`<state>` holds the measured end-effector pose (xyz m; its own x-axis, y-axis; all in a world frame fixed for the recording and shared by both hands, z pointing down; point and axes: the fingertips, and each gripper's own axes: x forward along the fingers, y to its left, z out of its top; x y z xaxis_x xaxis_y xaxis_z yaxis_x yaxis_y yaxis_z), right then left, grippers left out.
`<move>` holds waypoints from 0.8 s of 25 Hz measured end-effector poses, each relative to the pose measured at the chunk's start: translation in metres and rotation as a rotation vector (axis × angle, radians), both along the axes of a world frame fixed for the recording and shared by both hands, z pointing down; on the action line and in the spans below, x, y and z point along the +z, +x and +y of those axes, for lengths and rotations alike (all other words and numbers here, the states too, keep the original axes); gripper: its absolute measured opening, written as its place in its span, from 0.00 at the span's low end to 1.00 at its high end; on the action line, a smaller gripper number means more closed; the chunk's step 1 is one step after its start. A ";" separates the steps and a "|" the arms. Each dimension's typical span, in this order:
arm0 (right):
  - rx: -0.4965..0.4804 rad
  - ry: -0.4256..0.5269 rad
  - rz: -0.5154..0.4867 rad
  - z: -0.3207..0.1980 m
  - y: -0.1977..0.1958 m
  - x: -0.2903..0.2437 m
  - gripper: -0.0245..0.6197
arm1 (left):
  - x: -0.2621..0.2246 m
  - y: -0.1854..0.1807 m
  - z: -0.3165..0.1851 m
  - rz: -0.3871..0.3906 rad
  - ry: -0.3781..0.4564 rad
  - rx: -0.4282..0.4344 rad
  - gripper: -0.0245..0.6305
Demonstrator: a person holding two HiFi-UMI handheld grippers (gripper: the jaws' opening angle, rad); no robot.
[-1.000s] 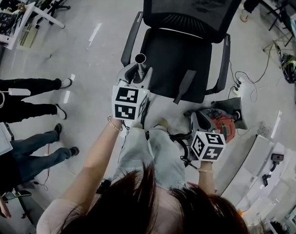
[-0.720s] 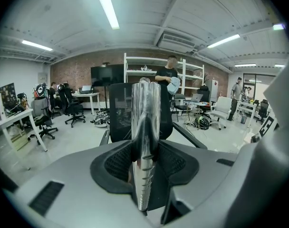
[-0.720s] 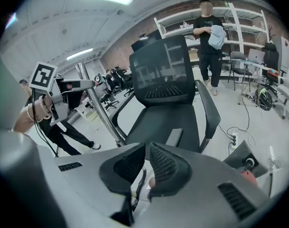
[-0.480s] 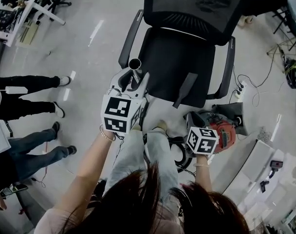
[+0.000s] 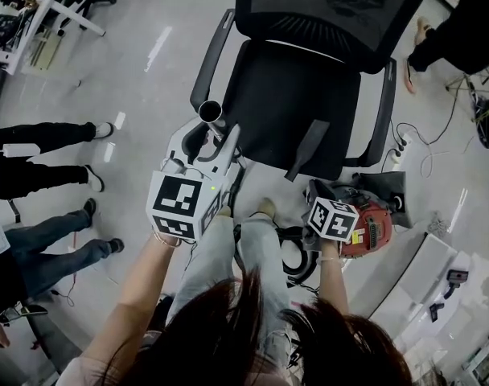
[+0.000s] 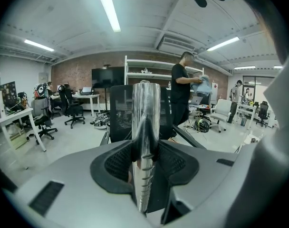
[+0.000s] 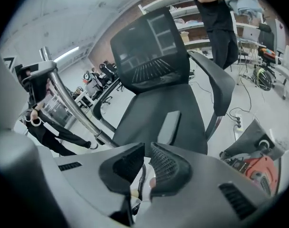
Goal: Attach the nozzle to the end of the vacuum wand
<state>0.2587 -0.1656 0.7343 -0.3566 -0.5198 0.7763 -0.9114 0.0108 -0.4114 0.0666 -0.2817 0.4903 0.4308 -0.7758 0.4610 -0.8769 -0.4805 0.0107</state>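
While your left gripper [image 5: 211, 141] is clamped on the chrome wand [image 5: 210, 111], the head view shows you only the wand's open end, poking up at the chair's [image 5: 269, 95] front edge; the rest is hidden behind the gripper and its marker cube. The nozzle [image 5: 307, 148], a dark flat piece, lies on the chair seat, apart from the wand. Your right gripper [image 7: 146, 158] hangs low beside the red vacuum body [image 5: 371, 222], jaws almost together on nothing; from above, its cube covers them.
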 end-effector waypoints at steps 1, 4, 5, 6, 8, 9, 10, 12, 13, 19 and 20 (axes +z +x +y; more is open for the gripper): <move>0.000 -0.007 -0.003 -0.001 0.000 0.007 0.09 | 0.001 0.000 -0.001 0.001 0.002 0.000 0.28; 0.008 -0.035 -0.028 -0.002 -0.003 0.026 0.12 | 0.002 -0.001 -0.002 0.009 0.012 -0.001 0.28; 0.015 -0.046 -0.040 -0.001 -0.004 0.032 0.14 | 0.002 -0.002 -0.002 0.010 0.014 -0.002 0.28; 0.021 -0.057 -0.050 -0.001 -0.005 0.038 0.16 | 0.002 -0.002 -0.002 0.011 0.015 -0.003 0.28; 0.029 -0.073 -0.065 -0.002 -0.008 0.049 0.17 | 0.002 -0.002 -0.002 0.013 0.017 -0.004 0.28; 0.032 -0.080 -0.071 -0.002 -0.009 0.054 0.18 | 0.002 -0.003 -0.002 0.014 0.019 -0.004 0.28; 0.034 -0.086 -0.073 -0.003 -0.009 0.059 0.18 | 0.003 -0.003 -0.002 0.016 0.022 -0.005 0.28; 0.043 -0.100 -0.072 -0.005 -0.009 0.067 0.20 | 0.003 -0.003 -0.003 0.019 0.028 -0.006 0.28; 0.048 -0.107 -0.075 -0.006 -0.009 0.071 0.20 | 0.003 -0.004 -0.003 0.021 0.031 -0.006 0.28; 0.073 -0.146 -0.113 -0.017 -0.013 0.099 0.24 | 0.005 -0.002 -0.005 0.035 0.040 -0.012 0.28; 0.075 -0.153 -0.119 -0.018 -0.014 0.103 0.24 | 0.003 -0.001 -0.006 0.045 0.046 -0.021 0.28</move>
<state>0.2445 -0.1836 0.8374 -0.4151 -0.4272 0.8032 -0.8522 -0.1263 -0.5077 0.0653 -0.2880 0.4936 0.4342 -0.8047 0.4050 -0.8857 -0.4633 0.0290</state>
